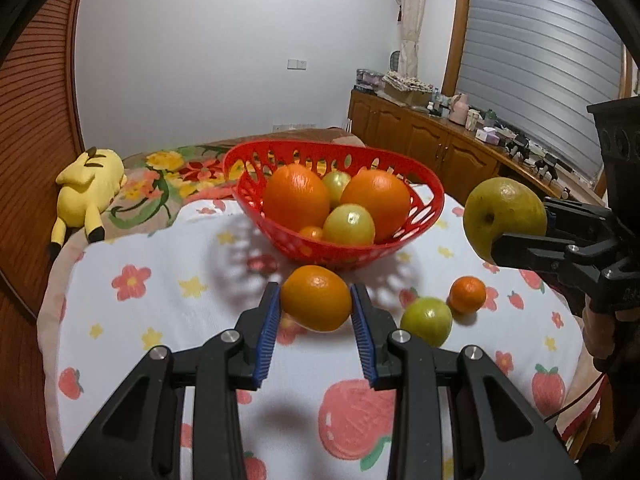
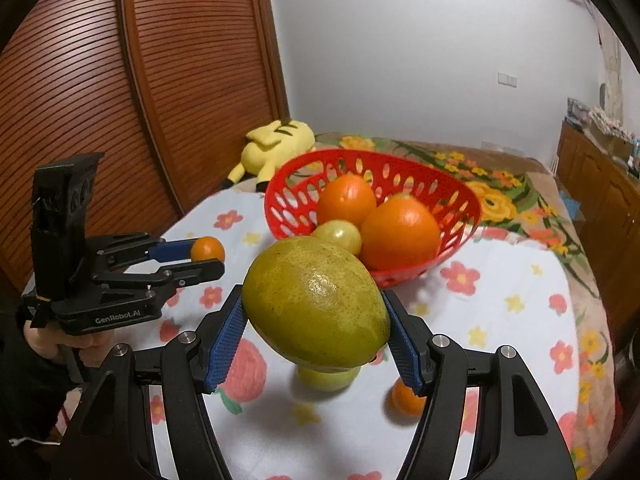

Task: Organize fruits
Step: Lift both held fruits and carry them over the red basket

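My left gripper is shut on a small orange, held above the cloth just in front of the red basket. My right gripper is shut on a large yellow-green pear-like fruit, lifted off the table; in the left wrist view it hangs at the right. The red basket holds two big oranges and small green fruits. A green fruit and a small tangerine lie on the cloth. The left gripper with its orange shows at left.
A round table with a flower-and-strawberry cloth stands before a bed. A yellow plush toy lies on the bed behind. A wooden louvred door is at the left, wooden cabinets with clutter at the right.
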Demonstrator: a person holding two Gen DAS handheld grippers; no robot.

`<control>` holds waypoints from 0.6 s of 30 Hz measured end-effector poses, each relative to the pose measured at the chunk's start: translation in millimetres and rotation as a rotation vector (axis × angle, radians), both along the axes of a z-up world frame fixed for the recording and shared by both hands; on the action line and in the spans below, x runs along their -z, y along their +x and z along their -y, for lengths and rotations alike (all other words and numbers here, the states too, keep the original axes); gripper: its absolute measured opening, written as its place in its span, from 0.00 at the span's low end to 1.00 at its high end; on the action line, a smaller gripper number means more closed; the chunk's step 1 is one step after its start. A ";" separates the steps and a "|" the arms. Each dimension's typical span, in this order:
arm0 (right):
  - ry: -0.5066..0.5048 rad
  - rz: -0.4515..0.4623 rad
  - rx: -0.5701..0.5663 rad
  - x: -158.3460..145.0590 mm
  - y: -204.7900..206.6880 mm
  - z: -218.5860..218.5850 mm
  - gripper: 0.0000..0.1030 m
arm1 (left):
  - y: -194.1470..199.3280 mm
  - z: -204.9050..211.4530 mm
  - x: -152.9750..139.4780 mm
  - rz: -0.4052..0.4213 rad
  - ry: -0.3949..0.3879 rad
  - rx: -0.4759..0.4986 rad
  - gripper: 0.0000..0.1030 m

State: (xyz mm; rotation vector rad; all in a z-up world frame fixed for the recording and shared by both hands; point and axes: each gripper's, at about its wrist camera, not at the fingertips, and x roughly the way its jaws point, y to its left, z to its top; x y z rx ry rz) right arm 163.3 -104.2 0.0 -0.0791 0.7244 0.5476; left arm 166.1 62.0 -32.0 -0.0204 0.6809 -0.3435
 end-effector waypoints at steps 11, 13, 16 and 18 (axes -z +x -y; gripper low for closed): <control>-0.025 0.037 -0.004 -14.4 12.8 1.6 0.66 | 10.9 8.4 -14.7 0.032 0.006 0.010 0.32; -0.029 0.041 -0.008 -15.8 17.2 2.6 0.66 | 14.6 10.1 -16.4 0.034 0.009 0.008 0.32; -0.037 0.046 -0.015 -16.9 24.9 4.0 0.66 | 21.6 12.3 -18.2 0.036 0.014 0.002 0.32; -0.044 0.048 -0.020 -17.5 31.0 4.9 0.66 | 27.0 14.7 -18.4 0.033 0.017 0.000 0.32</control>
